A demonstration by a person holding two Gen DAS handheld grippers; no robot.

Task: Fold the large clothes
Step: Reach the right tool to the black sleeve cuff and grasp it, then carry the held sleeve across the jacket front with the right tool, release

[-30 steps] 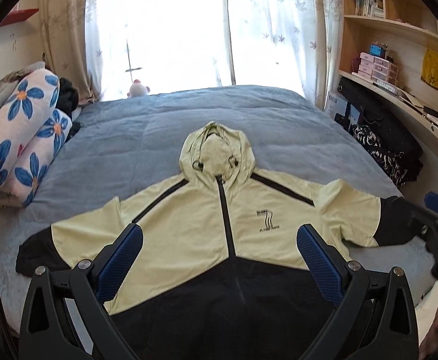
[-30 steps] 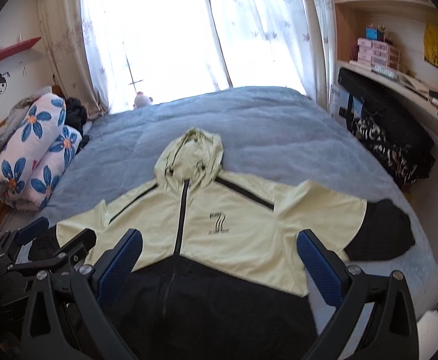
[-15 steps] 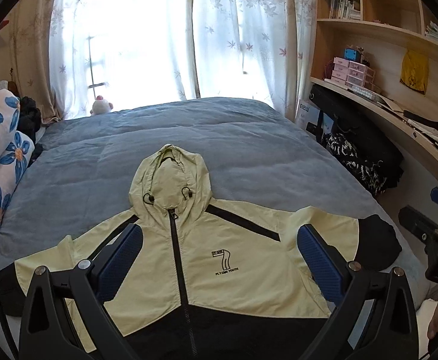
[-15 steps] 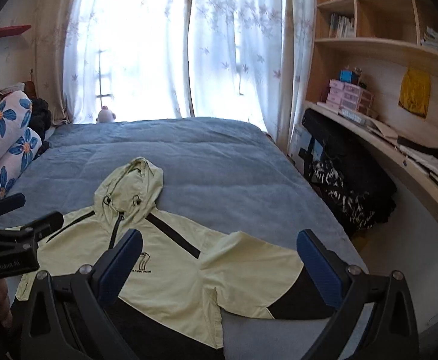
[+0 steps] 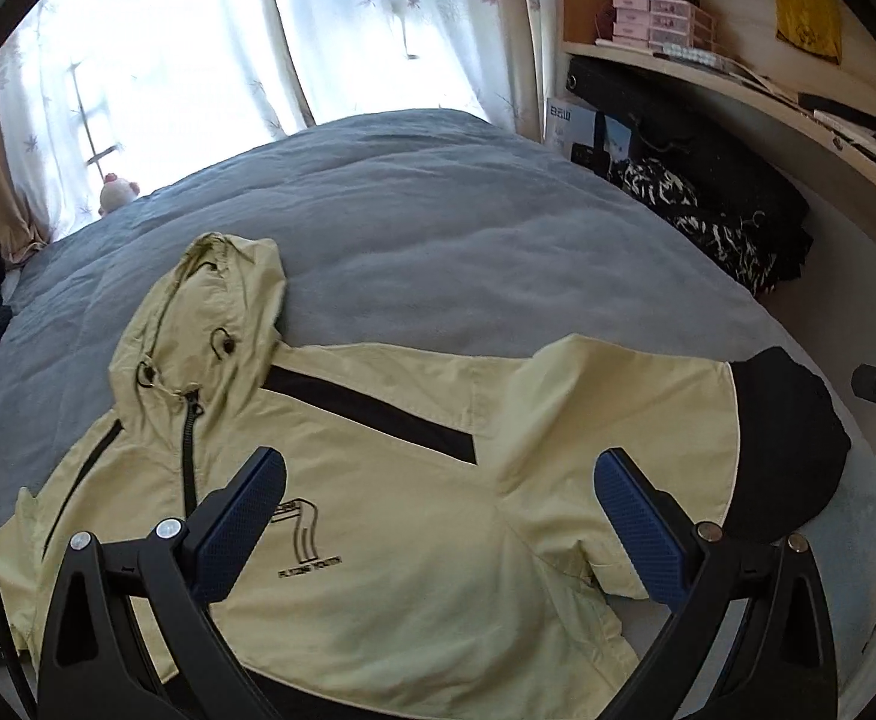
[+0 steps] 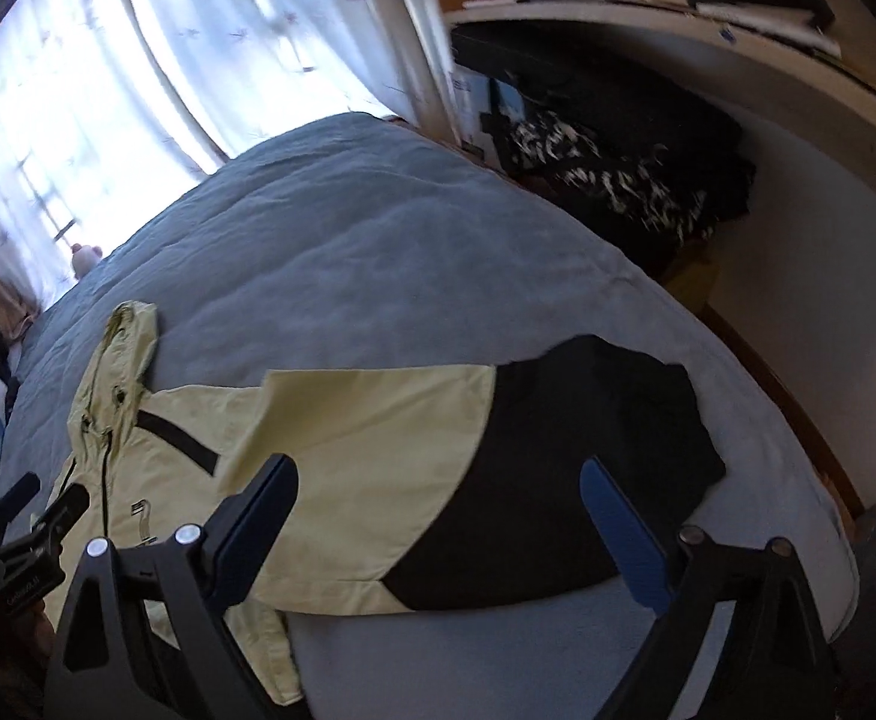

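The yellow-and-black hooded jacket (image 5: 390, 516) lies spread flat, front up, on the grey bed (image 5: 438, 228). The left gripper (image 5: 438, 516) hovers over its chest with fingers spread wide, gripping nothing. The right gripper (image 6: 438, 516) has just narrowed slightly yet stands open — its fingers straddle the black-cuffed sleeve (image 6: 558, 450) without touching. No containers lie near either gripper.

Both grippers tilt downward over the jacket (image 5: 414, 540). The left gripper (image 5: 438, 516) gapes wide; the right gripper (image 6: 438, 516), jaws just narrowing slightly, grips nothing.
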